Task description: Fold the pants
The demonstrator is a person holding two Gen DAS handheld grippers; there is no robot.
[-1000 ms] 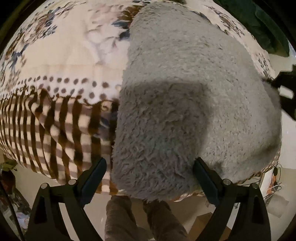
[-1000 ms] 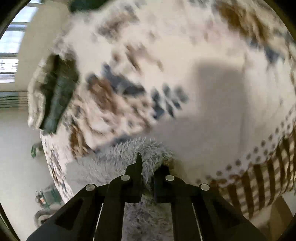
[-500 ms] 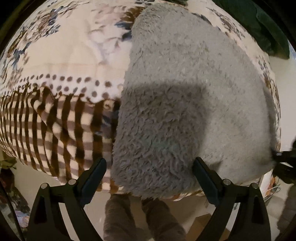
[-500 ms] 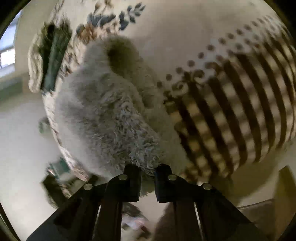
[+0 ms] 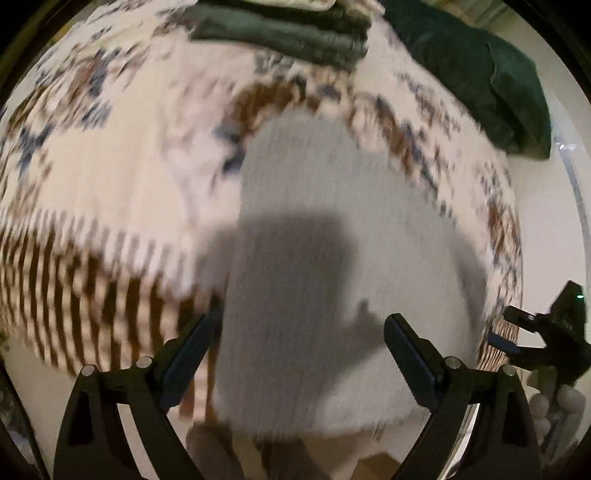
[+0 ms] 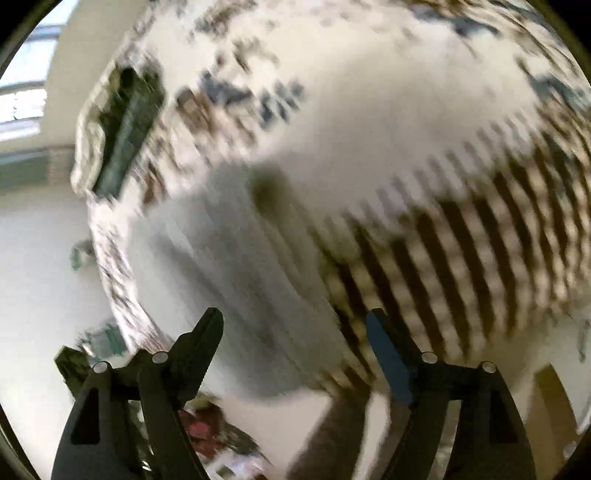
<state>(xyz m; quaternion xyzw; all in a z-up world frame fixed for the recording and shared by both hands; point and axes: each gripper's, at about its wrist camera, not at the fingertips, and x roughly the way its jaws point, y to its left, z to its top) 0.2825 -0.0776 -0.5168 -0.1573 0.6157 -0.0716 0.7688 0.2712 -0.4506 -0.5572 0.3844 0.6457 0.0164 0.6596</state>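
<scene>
The grey fleece pants (image 5: 332, 236) lie folded in a thick pad on the patterned bedspread (image 5: 122, 177), near its front edge. Both views are motion-blurred. My left gripper (image 5: 297, 347) is open and empty, raised above the near end of the pants. My right gripper (image 6: 295, 336) is open and empty, above the pants (image 6: 229, 266) at their right side. The right gripper also shows at the right edge of the left wrist view (image 5: 546, 332).
A stack of folded green and pale clothes (image 5: 288, 26) lies at the far side of the bed; it also shows in the right wrist view (image 6: 118, 129). A dark green pillow (image 5: 480, 77) lies at the far right. Pale floor (image 6: 40, 280) surrounds the bed.
My right gripper has let go of the pants and opened; the folded layer now lies flat. Both grippers have pulled back and upward, so more of the bed shows.
</scene>
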